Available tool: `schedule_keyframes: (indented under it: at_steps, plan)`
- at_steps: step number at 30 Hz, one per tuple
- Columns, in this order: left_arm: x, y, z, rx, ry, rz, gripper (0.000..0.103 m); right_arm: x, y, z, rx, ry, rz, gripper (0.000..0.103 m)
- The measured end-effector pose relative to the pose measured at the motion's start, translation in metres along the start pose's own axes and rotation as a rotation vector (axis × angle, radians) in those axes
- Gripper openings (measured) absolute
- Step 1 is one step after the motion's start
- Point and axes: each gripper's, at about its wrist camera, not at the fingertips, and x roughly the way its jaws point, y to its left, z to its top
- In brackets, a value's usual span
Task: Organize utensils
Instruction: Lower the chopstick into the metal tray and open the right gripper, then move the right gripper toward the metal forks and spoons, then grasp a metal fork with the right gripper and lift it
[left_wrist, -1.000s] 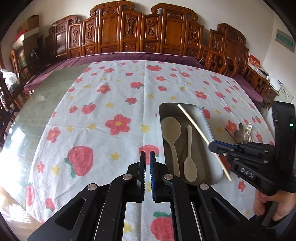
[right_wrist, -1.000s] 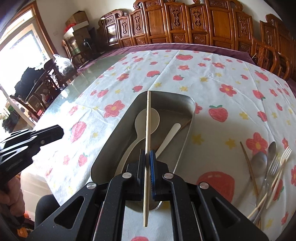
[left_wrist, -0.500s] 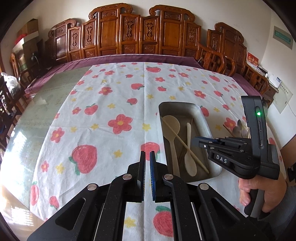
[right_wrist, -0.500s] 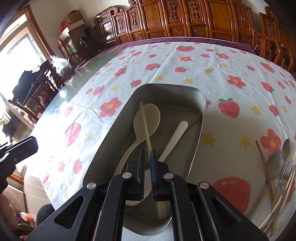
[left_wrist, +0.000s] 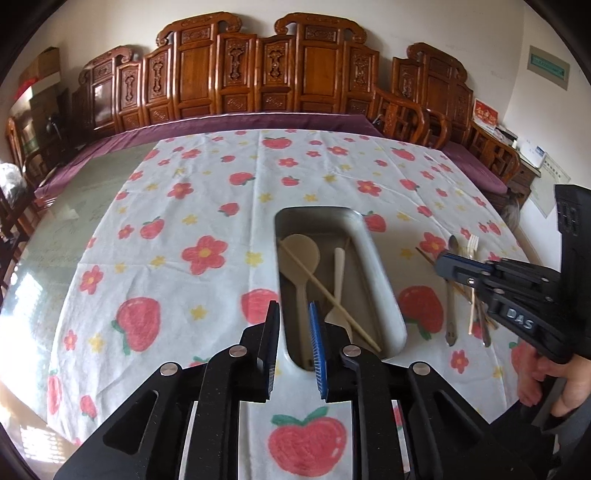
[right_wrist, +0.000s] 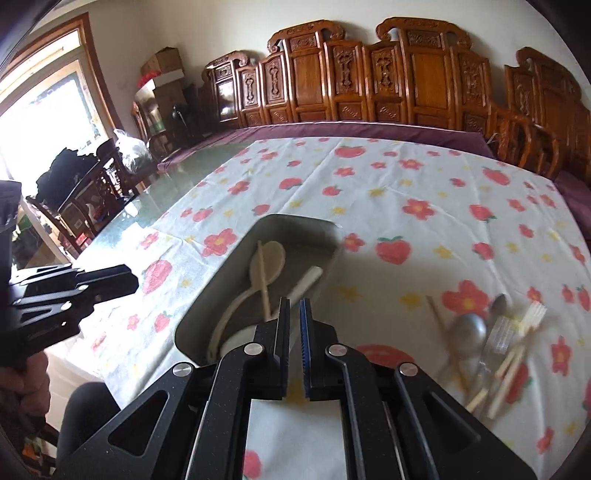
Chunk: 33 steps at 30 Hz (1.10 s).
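Note:
A metal tray (left_wrist: 380, 280) (right_wrist: 236, 254) lies on the flowered tablecloth. In it are a large pale spoon (left_wrist: 301, 254) (right_wrist: 267, 260), a smaller pale spoon (left_wrist: 339, 269) (right_wrist: 306, 280) and a wooden chopstick (left_wrist: 325, 291) (right_wrist: 263, 277) lying across them. A pile of metal spoons, forks and chopsticks (left_wrist: 461, 291) (right_wrist: 491, 339) lies right of the tray. My left gripper (left_wrist: 294, 314) is slightly open and empty over the tray's near end. My right gripper (right_wrist: 294, 314) (left_wrist: 443, 264) is nearly shut and empty, between tray and pile.
Carved wooden chairs (left_wrist: 258, 81) line the far side of the table. A purple cloth edge (left_wrist: 221, 125) runs along the back. Bare glass tabletop (right_wrist: 155, 184) shows at the left, with dark chairs and a window (right_wrist: 44, 122) beyond.
The right gripper let the chopstick go into the tray, then drew back toward the utensil pile on the right. The left gripper opened a little and shifted right over the tray's near end.

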Motion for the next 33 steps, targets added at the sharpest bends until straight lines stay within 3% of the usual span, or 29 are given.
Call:
schedule_keyframes:
  at_steps: [5, 12, 16, 25, 33]
  plan:
    - [0.009, -0.03, 0.002, 0.027, 0.006, -0.045, 0.019, -0.029, -0.047, -0.027, 0.007, 0.01, -0.111, 0.007]
    - [0.014, -0.065, -0.001, 0.068, 0.013, -0.074, 0.023, -0.028, -0.11, -0.059, 0.092, 0.062, -0.204, 0.007]
    - [0.017, -0.075, -0.007, 0.078, 0.025, -0.086, 0.026, -0.018, -0.124, -0.069, 0.12, 0.083, -0.216, 0.019]
    - [0.025, -0.092, -0.023, 0.103, 0.06, -0.099, 0.027, 0.017, -0.142, -0.077, 0.219, 0.162, -0.202, 0.019]
    - [0.028, -0.099, -0.033, 0.111, 0.076, -0.115, 0.027, 0.022, -0.15, -0.077, 0.263, 0.189, -0.222, 0.017]
